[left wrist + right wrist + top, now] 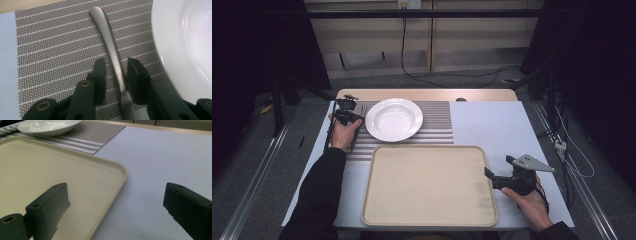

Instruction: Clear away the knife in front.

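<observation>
A metal utensil handle (112, 47) lies on a striped brown placemat (57, 45) just left of a white plate (190, 37). My left gripper (116, 72) straddles the handle, its jaws slightly apart with a thin gap on each side. In the high view the left gripper (348, 111) sits at the placemat's left edge beside the plate (394, 119). My right gripper (499, 166) is wide open and holds nothing, just right of a beige tray (427, 148). Seen along its own jaws, the right gripper (117, 202) spans the tray's rim (122, 173).
The placemat (437, 125) lies behind the tray, on a pale blue table cover (492, 125). A strip of wooden tabletop (427, 94) runs along the far edge. Cables trail on the floor beyond and to the right.
</observation>
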`<state>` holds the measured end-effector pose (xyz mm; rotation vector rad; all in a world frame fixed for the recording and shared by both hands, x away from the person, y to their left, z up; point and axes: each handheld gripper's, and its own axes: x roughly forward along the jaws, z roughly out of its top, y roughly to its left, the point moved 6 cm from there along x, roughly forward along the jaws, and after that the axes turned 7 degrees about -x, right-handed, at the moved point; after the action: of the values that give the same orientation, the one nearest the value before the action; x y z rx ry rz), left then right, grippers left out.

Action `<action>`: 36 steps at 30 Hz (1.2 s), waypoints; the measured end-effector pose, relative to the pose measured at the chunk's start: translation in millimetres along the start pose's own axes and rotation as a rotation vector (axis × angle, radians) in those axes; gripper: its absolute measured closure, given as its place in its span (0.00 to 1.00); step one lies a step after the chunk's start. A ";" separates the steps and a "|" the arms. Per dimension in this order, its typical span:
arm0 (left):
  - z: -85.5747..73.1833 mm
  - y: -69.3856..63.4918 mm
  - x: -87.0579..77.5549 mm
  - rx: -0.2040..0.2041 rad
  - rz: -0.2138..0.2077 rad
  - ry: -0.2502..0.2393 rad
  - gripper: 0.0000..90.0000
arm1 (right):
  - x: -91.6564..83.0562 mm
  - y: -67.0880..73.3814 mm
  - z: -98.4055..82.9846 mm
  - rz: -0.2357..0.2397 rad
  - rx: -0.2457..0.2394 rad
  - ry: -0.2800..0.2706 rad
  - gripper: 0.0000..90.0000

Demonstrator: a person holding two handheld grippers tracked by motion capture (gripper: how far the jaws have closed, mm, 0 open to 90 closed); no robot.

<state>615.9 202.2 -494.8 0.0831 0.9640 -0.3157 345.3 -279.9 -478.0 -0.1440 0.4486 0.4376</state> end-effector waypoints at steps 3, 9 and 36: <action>1.1 -1.3 -0.1 0.005 0.000 0.021 0.79 | 0.2 -0.3 -0.1 -0.003 0.002 0.001 0.07; 4.6 -0.7 3.5 -0.034 0.007 0.005 0.81 | -1.1 0.2 0.2 -0.005 -0.001 -0.001 0.07; 9.6 -1.4 2.6 -0.050 0.002 0.113 0.89 | -0.2 0.2 -0.6 -0.004 -0.002 0.006 0.07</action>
<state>624.5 198.3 -491.3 0.0563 1.0836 -0.2869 344.8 -279.9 -478.4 -0.1479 0.4540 0.4341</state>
